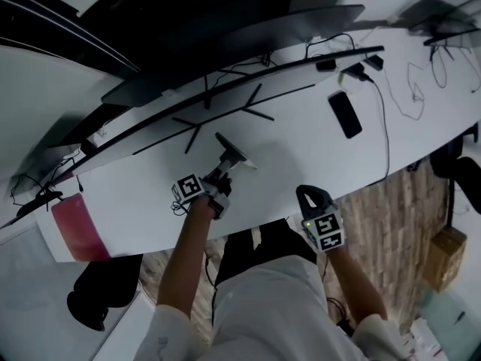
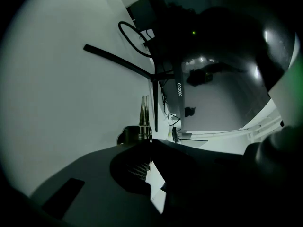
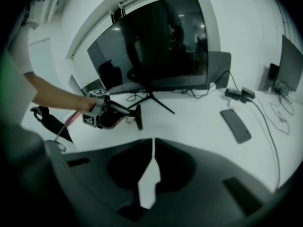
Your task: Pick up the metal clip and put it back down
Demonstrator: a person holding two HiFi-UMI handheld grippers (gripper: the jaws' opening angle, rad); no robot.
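Note:
The metal clip (image 1: 234, 156) is a small binder-style clip with a dark body and steel handles. It sticks out from the tips of my left gripper (image 1: 223, 174), which is shut on it low over the white table (image 1: 301, 149). In the left gripper view the clip's handle (image 2: 143, 111) rises just past the closed jaws of the left gripper (image 2: 151, 148). The right gripper view shows the clip (image 3: 138, 117) upright close to the tabletop; whether it touches I cannot tell. My right gripper (image 1: 307, 194) hangs at the table's front edge, and in its own view the right gripper (image 3: 152, 145) is shut and holds nothing.
A large dark monitor (image 1: 225, 21) stands behind on thin black legs (image 1: 218, 115), just beyond the clip. A black phone (image 1: 345, 114) and cables (image 1: 383, 119) lie at the right. A red pad (image 1: 75, 224) lies at the table's left corner. A cardboard box (image 1: 445, 250) sits on the floor.

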